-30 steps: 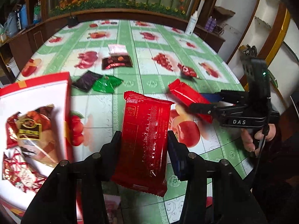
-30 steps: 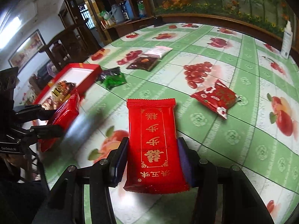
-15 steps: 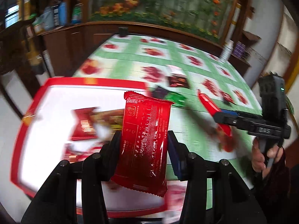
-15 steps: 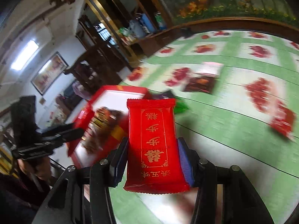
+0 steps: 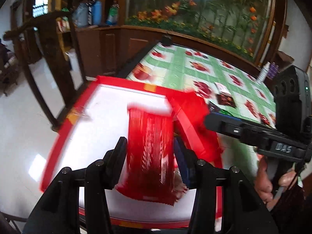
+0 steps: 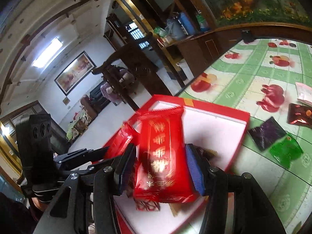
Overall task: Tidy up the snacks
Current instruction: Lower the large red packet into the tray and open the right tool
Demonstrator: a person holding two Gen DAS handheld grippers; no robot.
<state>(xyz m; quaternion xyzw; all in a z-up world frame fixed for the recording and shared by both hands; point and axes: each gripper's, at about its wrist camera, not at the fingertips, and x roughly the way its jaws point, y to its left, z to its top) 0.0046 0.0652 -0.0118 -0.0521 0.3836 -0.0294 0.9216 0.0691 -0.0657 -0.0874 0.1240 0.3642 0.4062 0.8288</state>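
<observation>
Left gripper point(image 5: 150, 154), fingers clamped on a red packet point(image 5: 150, 152), held over the white floor of the red box point(image 5: 64, 128). Right gripper point(image 6: 159, 167), fingers clamped on a gold-lettered packet point(image 6: 161, 156), held over the same box point(image 6: 214, 113) and above wrapped snacks point(image 6: 146, 204) lying in it. On the green cloth point(image 6: 243, 74) just beside the box lie a purple sachet point(image 6: 267, 134) and a green sachet point(image 6: 284, 152), touching; a dark sachet point(image 6: 300, 115) lies near them.
</observation>
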